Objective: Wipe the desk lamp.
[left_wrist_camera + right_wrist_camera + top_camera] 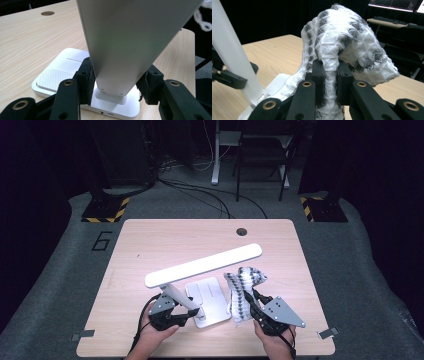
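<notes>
A white desk lamp stands at the table's front middle, its flat base [209, 295] under a long light bar [205, 265]. My left gripper [187, 312] is shut on the lamp's slanted arm [179, 296] just above the base. In the left gripper view the pads [88, 77] press both sides of the arm [120, 37] over the base [57, 75]. My right gripper [250, 305] is shut on a white and grey knitted cloth [242, 290], held up right of the lamp. The cloth [347, 37] drapes over my right gripper [329, 72], with the lamp arm [232, 55] to its left.
The wooden table [150, 240] has a round cable hole [242, 231] near its far edge. Beyond it, on grey carpet, stand two posts with yellow-black striped feet [105, 212], cables and a desk frame [260, 150]. A dark chair [404, 57] sits off the table's side.
</notes>
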Demonstrator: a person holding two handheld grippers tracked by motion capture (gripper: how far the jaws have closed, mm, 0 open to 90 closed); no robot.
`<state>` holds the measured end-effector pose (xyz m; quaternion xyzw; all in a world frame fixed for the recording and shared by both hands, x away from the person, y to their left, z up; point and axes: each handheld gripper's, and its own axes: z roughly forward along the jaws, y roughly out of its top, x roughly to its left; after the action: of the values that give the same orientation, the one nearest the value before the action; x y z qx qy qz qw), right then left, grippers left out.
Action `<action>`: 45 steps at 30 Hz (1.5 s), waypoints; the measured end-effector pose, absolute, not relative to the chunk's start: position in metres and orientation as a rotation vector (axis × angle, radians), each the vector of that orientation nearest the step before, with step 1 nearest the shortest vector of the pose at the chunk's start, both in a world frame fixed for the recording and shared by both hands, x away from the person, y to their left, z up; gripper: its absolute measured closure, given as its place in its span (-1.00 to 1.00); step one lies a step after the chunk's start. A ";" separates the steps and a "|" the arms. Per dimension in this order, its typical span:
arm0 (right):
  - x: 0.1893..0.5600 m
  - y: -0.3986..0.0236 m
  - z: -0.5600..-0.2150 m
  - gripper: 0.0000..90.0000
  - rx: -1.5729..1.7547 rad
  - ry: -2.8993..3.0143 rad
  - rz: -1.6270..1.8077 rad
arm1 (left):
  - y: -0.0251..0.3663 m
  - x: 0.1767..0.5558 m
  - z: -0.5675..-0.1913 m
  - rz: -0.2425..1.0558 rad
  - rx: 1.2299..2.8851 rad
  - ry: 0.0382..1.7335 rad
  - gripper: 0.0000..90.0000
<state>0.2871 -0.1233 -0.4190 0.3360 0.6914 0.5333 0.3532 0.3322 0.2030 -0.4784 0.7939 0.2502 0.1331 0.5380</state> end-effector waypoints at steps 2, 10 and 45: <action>0.289 -0.126 -0.424 0.77 0.882 1.791 1.373 | 0.204 0.332 -0.478 0.314 1.895 0.595 0.17; 0.294 -0.134 -0.441 0.76 0.932 1.810 1.342 | 0.204 0.331 -0.478 0.330 1.891 0.598 0.17; 0.305 -0.141 -0.478 0.72 1.031 1.888 1.329 | 0.209 0.327 -0.479 0.333 1.892 0.596 0.16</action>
<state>0.3049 -0.1411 -0.4781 0.3886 0.7118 0.5012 0.3019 0.3275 0.2086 -0.4788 0.7944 0.2504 0.1396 0.5355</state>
